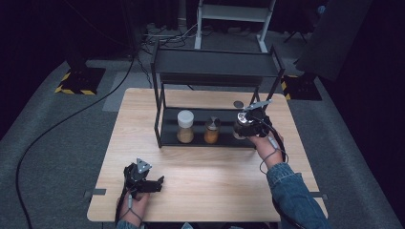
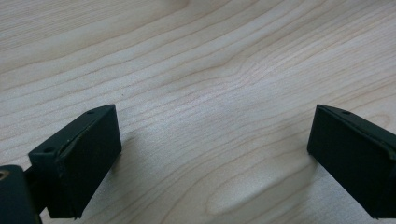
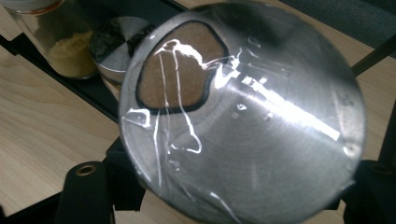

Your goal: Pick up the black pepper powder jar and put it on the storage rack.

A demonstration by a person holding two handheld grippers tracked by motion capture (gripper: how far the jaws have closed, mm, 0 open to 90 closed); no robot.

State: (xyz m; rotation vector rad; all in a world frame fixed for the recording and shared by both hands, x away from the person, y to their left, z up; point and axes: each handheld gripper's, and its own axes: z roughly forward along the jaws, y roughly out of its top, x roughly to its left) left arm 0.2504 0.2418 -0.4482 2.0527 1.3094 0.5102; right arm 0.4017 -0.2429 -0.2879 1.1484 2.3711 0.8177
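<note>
While two jars (image 1: 185,126) sit shelved, right tongs (image 1: 244,125) grip a third jar (image 3: 243,116); left tongs (image 2: 212,154) gape.

high view: above the near edge, facing forward and down on table (image 1: 200,164) | left gripper view: close over bare tabletop | right gripper view: close on jar (image 3: 243,116), shelf (image 3: 100,93) shared with high view

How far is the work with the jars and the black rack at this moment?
Two jars, a white-lidded jar and a metal-lidded jar, already stand on the rack's lower shelf. The right gripper holds a third jar at the shelf's right end, not yet released. The left gripper rests open.
</note>
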